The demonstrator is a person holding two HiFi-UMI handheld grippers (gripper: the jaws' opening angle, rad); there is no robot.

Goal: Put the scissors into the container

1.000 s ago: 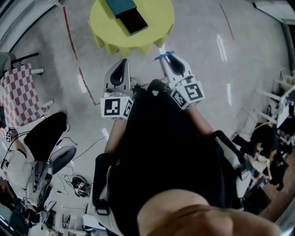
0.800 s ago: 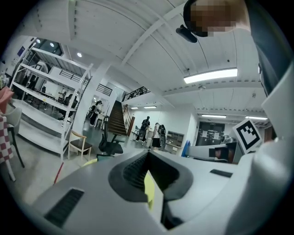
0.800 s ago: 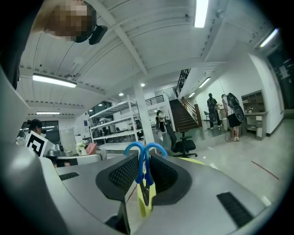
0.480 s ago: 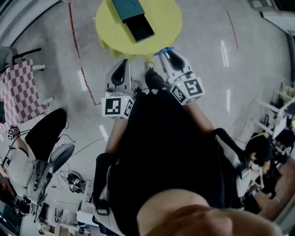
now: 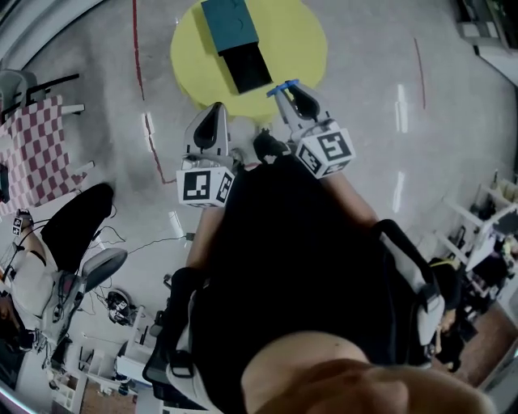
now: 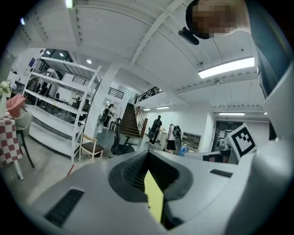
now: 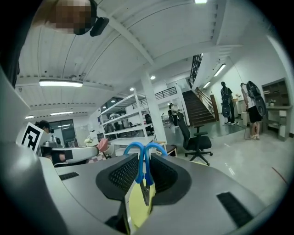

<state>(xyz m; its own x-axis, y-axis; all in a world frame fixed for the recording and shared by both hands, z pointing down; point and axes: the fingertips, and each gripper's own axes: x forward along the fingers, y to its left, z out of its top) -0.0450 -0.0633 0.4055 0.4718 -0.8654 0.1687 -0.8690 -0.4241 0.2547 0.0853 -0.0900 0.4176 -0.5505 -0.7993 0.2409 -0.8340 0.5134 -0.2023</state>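
— Where are the scissors point(image 7: 140, 165)?

— There is one pair, with blue handles, pinched between the jaws of the right gripper point(image 7: 144, 158). The handle loops stick up past the tips and the blades point back toward the camera. In the head view the scissors point(image 5: 283, 86) show as a blue speck at the lower edge of the table point(image 5: 299, 40), in the upper middle of the frame.

— And the container point(image 5: 229, 23)?

— One, teal, at the top of the frame on that round yellow table. A dark tray point(image 5: 247, 70) touches its lower end. Only the head view shows it.

— The other gripper?

— The left gripper point(image 5: 215, 121) sits just left of the right one, below the table's lower left edge. Its own view shows the jaws drawn together on nothing, with a yellow sliver behind them.

— The room?

— The floor point(image 5: 380, 48) is glossy grey with a red line point(image 5: 137, 48), and there is a checkered cloth point(image 5: 36, 154) at far left. The gripper views add white shelving point(image 6: 55, 105), a staircase point(image 7: 198, 108), standing people point(image 7: 251, 108) and ceiling lights point(image 6: 225, 67).
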